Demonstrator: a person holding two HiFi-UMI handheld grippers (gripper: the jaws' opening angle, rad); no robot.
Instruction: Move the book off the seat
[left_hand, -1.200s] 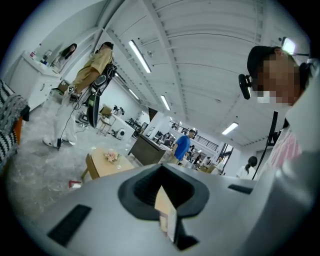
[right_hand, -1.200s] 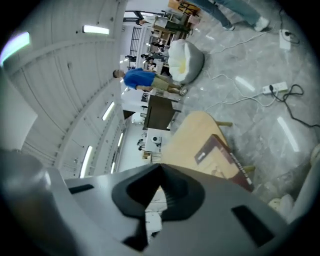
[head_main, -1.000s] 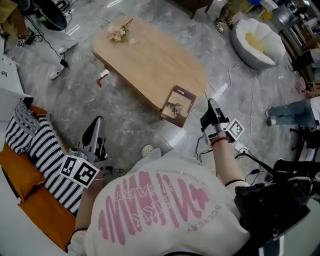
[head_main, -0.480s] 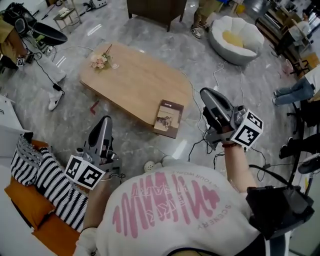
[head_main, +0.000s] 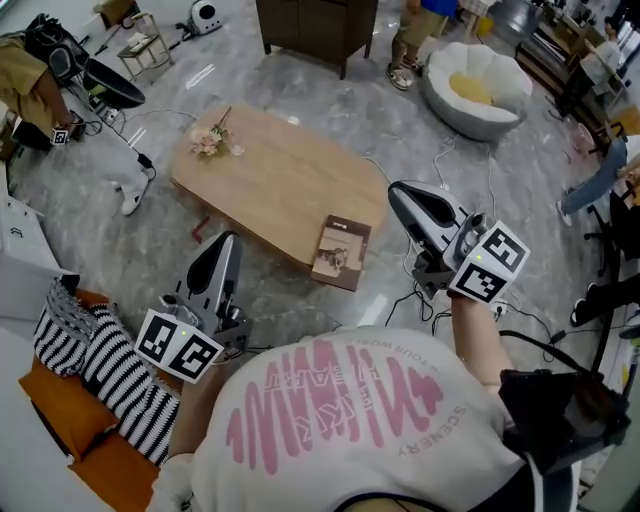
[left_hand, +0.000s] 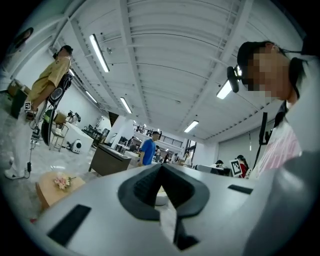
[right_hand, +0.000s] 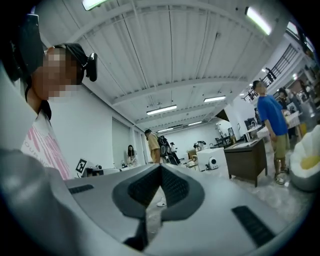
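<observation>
A book (head_main: 340, 252) with a brown cover lies flat on the near right corner of the wooden coffee table (head_main: 280, 185). The seat is an orange sofa cushion (head_main: 48, 398) at the lower left, with a black-and-white striped cloth (head_main: 112, 368) draped over it. My left gripper (head_main: 225, 242) hangs between the sofa and the table, its jaws shut and empty. My right gripper (head_main: 396, 193) is held up just right of the book, also shut with nothing in it. In the left gripper view (left_hand: 161, 167) and the right gripper view (right_hand: 161, 168) the jaws meet at the tip and look out level across the room.
A small bunch of flowers (head_main: 210, 142) lies on the table's far left end. A white flower-shaped pouf (head_main: 478, 88) and a dark cabinet (head_main: 315, 25) stand beyond. Cables (head_main: 440, 165) trail over the marble floor. People stand at the room's edges.
Both grippers have risen. The right one came up from beside the table's corner and rolled over. The left one moved forward, away from the sofa. The book has stayed on the table.
</observation>
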